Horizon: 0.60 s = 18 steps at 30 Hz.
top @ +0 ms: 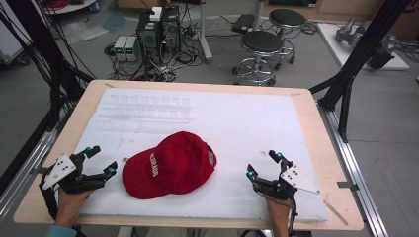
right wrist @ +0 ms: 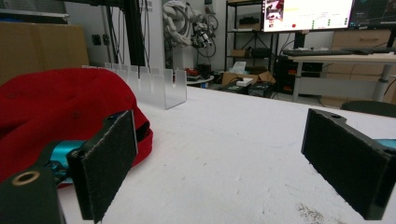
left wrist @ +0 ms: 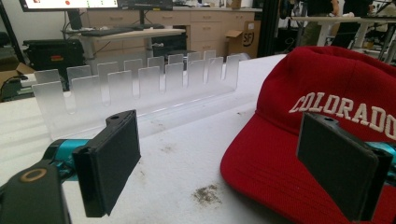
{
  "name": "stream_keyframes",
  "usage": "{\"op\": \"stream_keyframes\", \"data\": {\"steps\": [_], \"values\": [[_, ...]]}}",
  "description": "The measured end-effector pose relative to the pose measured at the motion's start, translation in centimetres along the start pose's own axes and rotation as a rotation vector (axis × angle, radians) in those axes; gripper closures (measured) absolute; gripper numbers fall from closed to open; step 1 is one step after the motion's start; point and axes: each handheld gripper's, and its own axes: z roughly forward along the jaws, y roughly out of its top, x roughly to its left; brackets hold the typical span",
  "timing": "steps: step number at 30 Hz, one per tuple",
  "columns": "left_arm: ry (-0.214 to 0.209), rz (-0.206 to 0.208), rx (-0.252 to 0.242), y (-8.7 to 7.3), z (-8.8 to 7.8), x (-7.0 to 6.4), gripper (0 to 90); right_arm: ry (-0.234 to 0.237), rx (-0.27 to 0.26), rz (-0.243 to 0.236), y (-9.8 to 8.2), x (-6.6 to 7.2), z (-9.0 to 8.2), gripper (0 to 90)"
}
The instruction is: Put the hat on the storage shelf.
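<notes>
While both claws sit near the front edge of the surface (top: pixel 306 123), nothing is gripped yet. Left claw (top: pixel 101 160), front-left corner, jaws wide and empty; cap (top: pixel 170 165) just beside it, brim edge at its right jaw in the left gripper view. Right claw (top: pixel 264 165), front-right, jaws wide and empty, cap well apart to its left. Risk: soft crown may collapse or the cap may slide if only one side is pinched. Clear slotted rack (top: pixel 146 108) lies toward the far-left edge.

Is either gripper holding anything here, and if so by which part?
Nothing is held: the left gripper and right gripper stand open beside the red cap.
</notes>
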Motion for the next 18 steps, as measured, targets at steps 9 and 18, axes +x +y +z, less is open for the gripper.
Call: {"op": "stream_keyframes", "data": {"steps": [9,18], "values": [[0.004,0.005,-0.005,-0.02,-0.05,-0.02,13.9,0.005,0.003,-0.004,0.02,0.02,0.05,9.4],[0.001,0.005,-0.008,-0.03,-0.1,0.0,13.8,-0.003,0.004,-0.012,0.02,0.08,0.06,9.4]]}}
